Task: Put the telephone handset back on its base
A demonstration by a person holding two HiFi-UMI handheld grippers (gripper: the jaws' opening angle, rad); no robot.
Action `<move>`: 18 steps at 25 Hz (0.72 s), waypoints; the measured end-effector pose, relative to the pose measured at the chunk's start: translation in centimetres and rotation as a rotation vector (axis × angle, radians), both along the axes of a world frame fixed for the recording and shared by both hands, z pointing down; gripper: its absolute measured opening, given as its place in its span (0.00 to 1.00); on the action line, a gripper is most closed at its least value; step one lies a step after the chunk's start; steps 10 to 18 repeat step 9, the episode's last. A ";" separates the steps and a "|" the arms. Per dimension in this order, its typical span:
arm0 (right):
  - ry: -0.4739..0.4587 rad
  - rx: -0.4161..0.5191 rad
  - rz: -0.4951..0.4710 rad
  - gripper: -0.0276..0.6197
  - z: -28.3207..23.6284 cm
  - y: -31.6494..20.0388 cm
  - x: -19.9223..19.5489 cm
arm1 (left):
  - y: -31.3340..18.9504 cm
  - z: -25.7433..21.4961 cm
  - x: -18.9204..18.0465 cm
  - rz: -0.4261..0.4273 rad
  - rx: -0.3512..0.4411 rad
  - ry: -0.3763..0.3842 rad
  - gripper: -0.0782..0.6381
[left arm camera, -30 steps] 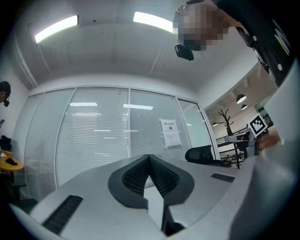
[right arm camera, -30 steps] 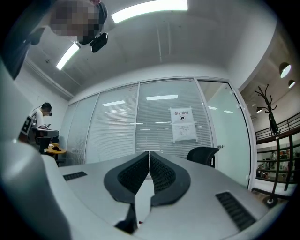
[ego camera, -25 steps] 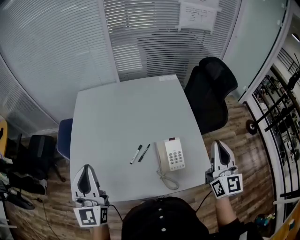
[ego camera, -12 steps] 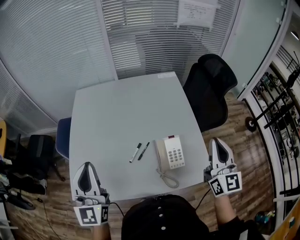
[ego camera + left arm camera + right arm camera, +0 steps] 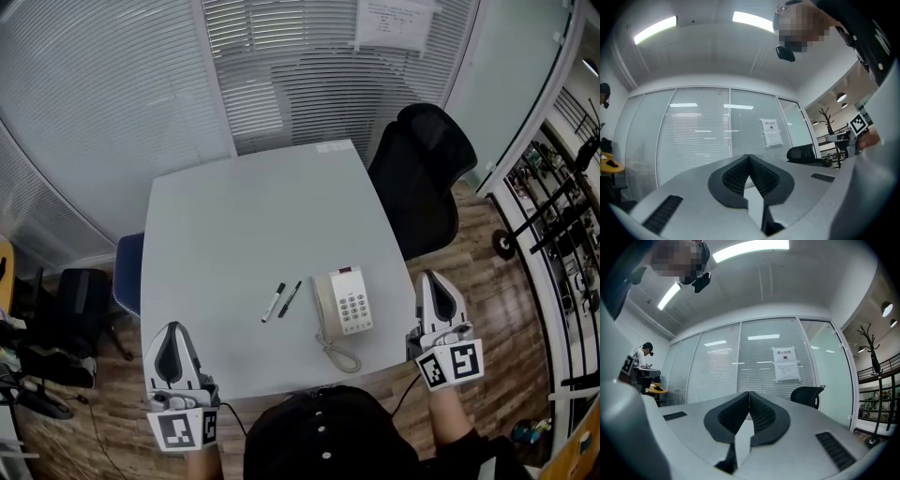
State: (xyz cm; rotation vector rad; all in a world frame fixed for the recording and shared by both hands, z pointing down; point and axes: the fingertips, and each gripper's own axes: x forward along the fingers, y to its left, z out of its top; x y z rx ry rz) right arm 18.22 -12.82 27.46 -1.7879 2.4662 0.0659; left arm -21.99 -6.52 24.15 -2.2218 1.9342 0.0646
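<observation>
The cream telephone base (image 5: 348,282) sat flat near the front right corner of the table (image 5: 234,225), keypad (image 5: 355,310) facing up. The matching handset (image 5: 323,305) lay lengthwise along the base's left side, apparently seated in its cradle, its coiled cord (image 5: 339,357) looped just beside the near end

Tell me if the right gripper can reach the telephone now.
Probably yes: the right gripper sits just off the table, on the side nearest the telephone, with nothing between them. Its jaws are shut, though.
</observation>
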 end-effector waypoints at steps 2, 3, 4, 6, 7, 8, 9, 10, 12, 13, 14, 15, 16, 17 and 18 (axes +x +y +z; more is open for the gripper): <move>0.000 -0.002 -0.001 0.09 0.1 0.0 -0.2 | 0.1 0.0 -0.1 0.000 0.000 0.000 0.13; -0.001 -0.002 -0.003 0.09 0.1 0.0 -0.3 | 0.1 0.0 -0.1 -0.001 0.000 0.000 0.13; -0.001 -0.002 -0.005 0.09 0.1 0.0 -0.4 | 0.2 -0.1 -0.2 -0.001 0.001 0.000 0.13; -0.001 -0.003 -0.008 0.09 0.1 0.0 -0.6 | 0.2 -0.2 -0.3 -0.001 0.003 0.002 0.13; -0.002 -0.003 -0.009 0.09 0.0 0.0 -0.7 | 0.2 -0.2 -0.3 -0.001 0.003 0.004 0.13; -0.002 -0.004 -0.010 0.09 0.0 0.0 -0.7 | 0.2 -0.3 -0.4 -0.001 0.003 0.006 0.13; -0.002 -0.004 -0.012 0.09 0.0 0.0 -0.8 | 0.2 -0.3 -0.4 -0.001 0.004 0.007 0.13; -0.002 -0.004 -0.012 0.09 0.0 0.0 -0.8 | 0.2 -0.3 -0.4 -0.001 0.004 0.007 0.13; -0.002 -0.004 -0.012 0.09 0.0 0.0 -0.8 | 0.2 -0.3 -0.4 -0.001 0.004 0.007 0.13; -0.002 -0.004 -0.012 0.09 0.0 0.0 -0.8 | 0.2 -0.3 -0.4 -0.001 0.004 0.007 0.13; -0.002 -0.004 -0.012 0.09 0.0 0.0 -0.8 | 0.2 -0.3 -0.4 -0.001 0.004 0.007 0.13; -0.002 -0.004 -0.012 0.09 0.0 0.0 -0.8 | 0.2 -0.3 -0.4 -0.001 0.004 0.007 0.13; -0.002 -0.004 -0.012 0.09 0.0 0.0 -0.8 | 0.2 -0.3 -0.4 -0.001 0.004 0.007 0.13; -0.002 -0.004 -0.012 0.09 0.0 0.0 -0.8 | 0.2 -0.3 -0.4 -0.001 0.004 0.007 0.13; -0.002 -0.004 -0.012 0.09 0.0 0.0 -0.8 | 0.2 -0.3 -0.4 -0.001 0.004 0.007 0.13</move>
